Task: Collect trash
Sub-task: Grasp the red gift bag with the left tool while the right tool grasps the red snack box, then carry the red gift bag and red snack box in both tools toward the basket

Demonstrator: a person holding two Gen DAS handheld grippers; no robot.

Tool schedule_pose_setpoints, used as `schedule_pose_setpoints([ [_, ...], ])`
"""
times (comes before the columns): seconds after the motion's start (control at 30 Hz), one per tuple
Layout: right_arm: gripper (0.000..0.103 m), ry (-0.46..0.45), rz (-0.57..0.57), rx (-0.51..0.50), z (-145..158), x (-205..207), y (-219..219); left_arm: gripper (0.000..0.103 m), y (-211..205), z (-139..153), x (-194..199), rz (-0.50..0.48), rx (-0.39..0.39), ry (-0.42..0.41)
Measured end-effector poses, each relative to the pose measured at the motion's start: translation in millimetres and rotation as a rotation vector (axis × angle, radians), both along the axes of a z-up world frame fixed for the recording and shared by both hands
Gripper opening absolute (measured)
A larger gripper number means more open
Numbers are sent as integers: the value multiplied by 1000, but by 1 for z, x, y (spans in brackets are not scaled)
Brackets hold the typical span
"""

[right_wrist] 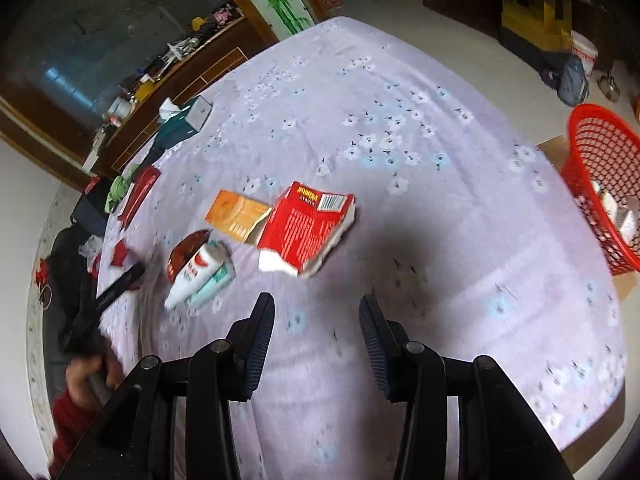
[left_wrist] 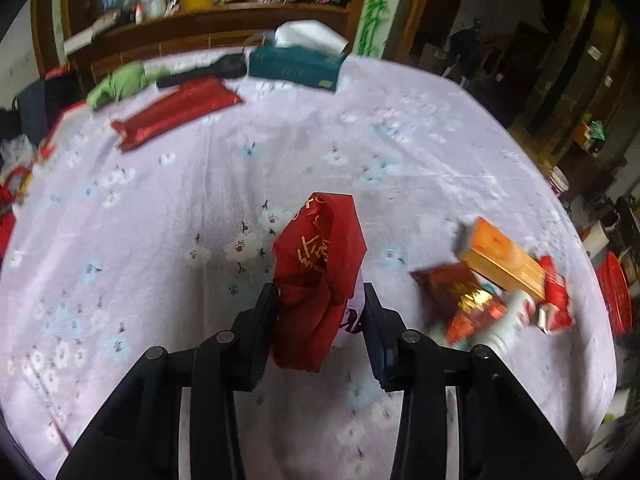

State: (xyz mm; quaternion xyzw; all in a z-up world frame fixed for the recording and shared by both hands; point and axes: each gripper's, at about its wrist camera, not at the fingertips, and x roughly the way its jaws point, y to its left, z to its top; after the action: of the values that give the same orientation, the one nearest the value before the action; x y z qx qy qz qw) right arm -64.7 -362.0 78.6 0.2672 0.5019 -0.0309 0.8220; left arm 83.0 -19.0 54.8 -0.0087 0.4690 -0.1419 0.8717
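Red torn carton [right_wrist: 306, 228] lies just ahead of the empty, spread right hand-held gripper [right_wrist: 316, 316], while the left hand-held gripper [left_wrist: 320, 300] clamps a red wrapper [left_wrist: 318, 276].

Between my left gripper's [left_wrist: 320, 300] matt black plastic fingers [left_wrist: 256, 332] I see a crumpled red wrapper [left_wrist: 316, 264], thin and papery with gold print. The surface [right_wrist: 440, 240] ahead wears soft lilac floral cloth. Ahead of my right gripper [right_wrist: 316, 312] lies a torn glossy red carton [right_wrist: 308, 228]; far right, a red plastic mesh basket [right_wrist: 600, 152].
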Motion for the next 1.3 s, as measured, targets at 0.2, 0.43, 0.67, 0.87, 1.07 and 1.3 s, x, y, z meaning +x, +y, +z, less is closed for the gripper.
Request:
schedule_pose_setpoints([
  [0.2, 37, 31, -29, 36, -31, 43, -3, 39, -3, 28, -41, -37, -11, -62],
  [0.43, 19, 66, -70, 64, -61, 69, -9, 39, -15, 41, -81, -86, -32, -67],
  [0.67, 1, 31, -32, 25, -57, 61, -1, 39, -42, 45, -103, -137, -16, -84],
  [0.87, 1, -22, -18, -58, -32, 17, -4, 39, -77, 48, -116, -193, -28, -99],
  [1.07, 1, -67, -28, -145, -9, -32, -10, 39, -121, 52, -131, -267, -31, -116],
  [1.3, 1, -108, -30, -214, 12, -71, -18, 39, -163, 59, -152, -323, -44, -126],
])
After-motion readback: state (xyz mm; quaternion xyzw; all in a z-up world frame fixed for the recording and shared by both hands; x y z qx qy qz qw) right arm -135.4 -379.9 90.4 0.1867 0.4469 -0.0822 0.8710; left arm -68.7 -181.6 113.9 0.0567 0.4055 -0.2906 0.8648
